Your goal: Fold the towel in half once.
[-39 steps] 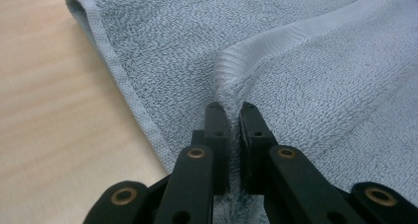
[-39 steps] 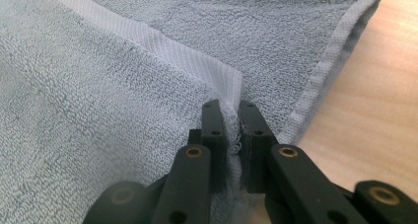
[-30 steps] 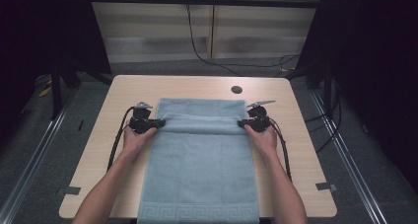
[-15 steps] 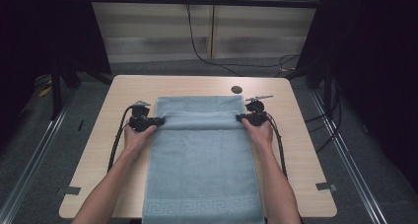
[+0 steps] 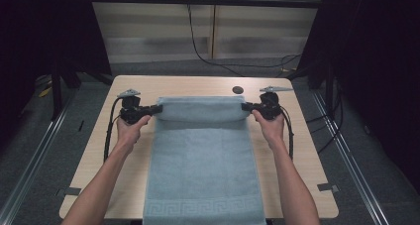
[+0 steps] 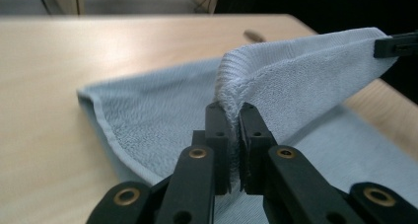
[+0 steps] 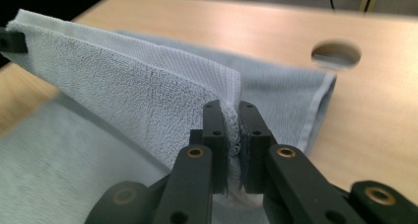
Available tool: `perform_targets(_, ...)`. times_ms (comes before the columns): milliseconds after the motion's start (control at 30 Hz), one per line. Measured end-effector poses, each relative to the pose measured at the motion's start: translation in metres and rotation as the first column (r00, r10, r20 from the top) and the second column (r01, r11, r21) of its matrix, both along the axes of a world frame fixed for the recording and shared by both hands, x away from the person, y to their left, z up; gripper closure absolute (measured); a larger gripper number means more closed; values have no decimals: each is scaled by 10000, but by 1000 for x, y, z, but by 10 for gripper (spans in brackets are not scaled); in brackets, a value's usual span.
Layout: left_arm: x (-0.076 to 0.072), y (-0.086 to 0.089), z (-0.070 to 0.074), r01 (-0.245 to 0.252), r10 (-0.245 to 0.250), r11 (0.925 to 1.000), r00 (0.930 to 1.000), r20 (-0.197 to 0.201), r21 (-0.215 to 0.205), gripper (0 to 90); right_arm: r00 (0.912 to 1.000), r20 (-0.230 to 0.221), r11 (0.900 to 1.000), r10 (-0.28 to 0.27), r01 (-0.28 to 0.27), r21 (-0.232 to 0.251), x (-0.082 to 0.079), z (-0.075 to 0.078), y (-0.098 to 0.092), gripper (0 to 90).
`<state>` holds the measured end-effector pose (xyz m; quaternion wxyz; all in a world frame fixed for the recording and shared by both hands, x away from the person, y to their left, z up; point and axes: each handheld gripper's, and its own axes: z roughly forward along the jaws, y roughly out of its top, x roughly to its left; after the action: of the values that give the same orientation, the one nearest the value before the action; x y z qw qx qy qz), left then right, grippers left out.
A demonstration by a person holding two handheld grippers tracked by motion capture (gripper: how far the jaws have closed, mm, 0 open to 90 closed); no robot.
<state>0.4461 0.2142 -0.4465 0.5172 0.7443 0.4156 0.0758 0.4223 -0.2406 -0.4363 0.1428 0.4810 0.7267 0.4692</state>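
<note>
Your left gripper (image 6: 231, 135) has its jaws pinched tight on a fold of the pale blue towel (image 5: 203, 170), with only the doubled cloth between the pads. Your right gripper (image 7: 232, 135) does the same at the other side, jaws clamped on the towel's folded edge.

Between the two grips the fold stretches as a raised ridge, lifted off the tabletop (image 5: 317, 150). In the high view that ridge runs across the far part of the towel, your left gripper (image 5: 141, 109) at one end and your right gripper (image 5: 260, 106) at the other. The rest of the towel lies flat toward you, its patterned border at the near edge, hanging just over it.

The tabletop is light wood with a round cable hole (image 5: 237, 89) just beyond the towel near your right hand. Dark curtains stand at both sides, a pale panelled wall lies behind, and a black cable (image 5: 208, 51) runs down it to the grey floor.

Compared with a second ago, both grippers sit higher and the fold has risen from a flat crease into a lifted band; your hands have spread slightly apart.

Bare wood lies on both sides of the towel and beyond it to the far edge.
</note>
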Motion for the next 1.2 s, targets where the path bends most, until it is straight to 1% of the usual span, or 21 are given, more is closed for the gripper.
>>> perform_targets(33,-1,0,8,-15,16,10000,9998,181,-73,852,10000,0,10000,0,0,0,0,0,0,848)
perform_targets(100,-3,2,24,31,-16,9995,9989,468,-315,852,9993,367,10000,41,-43,71,-3,17,-2,848)
perform_targets(133,-5,2,33,36,-11,9992,9978,656,-393,852,9973,726,9997,66,-82,216,-6,35,-5,848)
perform_targets(200,-8,3,48,90,-34,9982,9957,928,-593,852,9959,902,9995,72,-101,312,-8,43,-6,847)
perform_targets(233,-10,3,56,69,1,9980,9939,1104,-630,852,9915,1293,9976,153,-240,653,-11,59,-8,848)
perform_targets(267,-13,4,63,133,-48,9976,9923,1241,-676,852,9891,1463,9975,164,-263,662,-13,67,-8,848)
perform_targets(333,-22,5,83,326,-169,9946,9876,1561,-984,852,9847,1732,9969,196,-325,718,-18,80,-9,848)
perform_targets(400,-26,6,89,442,-265,9938,9854,1683,-1018,852,9824,1854,9960,213,-369,812,-20,86,-9,848)
perform_targets(500,-40,8,105,682,-483,9936,9770,2078,-896,852,9738,2256,9947,303,-514,885,-31,103,-11,847)
perform_targets(533,-45,9,111,766,-547,9929,9732,2232,-909,852,9673,2504,9949,409,-626,793,-40,113,-11,848)
perform_targets(567,-56,10,121,920,-666,9916,9655,2516,-905,852,9649,2588,9944,455,-684,803,-45,118,-12,848)
perform_targets(600,-56,10,121,920,-666,9916,9655,2516,-905,852,9649,2588,9944,455,-684,803,-45,118,-12,848)
perform_targets(700,-72,14,135,1108,-774,9882,9572,2788,-1060,852,9546,2903,9926,671,-934,777,-64,135,-13,848)
perform_targets(800,-87,15,147,1263,-937,9883,9455,3118,-858,852,9491,3049,9923,795,-1045,667,-74,142,-14,848)
perform_targets(833,-96,18,154,1382,-1039,9867,9406,3233,-850,852,9427,3206,9907,925,-1195,654,-85,149,-14,848)
perform_targets(967,-112,20,157,1535,-1208,9854,9351,3333,-737,852,9348,3364,9880,1141,-1421,597,-102,155,-13,848)
perform_targets(1033,-123,24,150,1585,-1281,9852,9335,3349,-652,852,9327,3355,9866,1320,-1563,465,-114,153,-11,848)
perform_targets(1067,-128,24,144,1588,-1303,9852,9389,3185,-651,852,9332,3297,9856,1432,-1646,377,-121,150,-10,848)
perform_targets(1100,-133,25,136,1689,-1418,9836,9404,3092,-626,852,9346,3203,9843,1545,-1735,314,-127,144,-9,848)
perform_targets(1133,-139,26,128,1774,-1525,9824,9424,2978,-583,852,9421,2895,9825,1694,-1845,255,-138,129,-7,847)
perform_targets(1200,-151,28,110,1768,-1510,9816,9500,2732,-725,851,9483,2574,9805,1857,-1960,147,-150,112,-6,847)
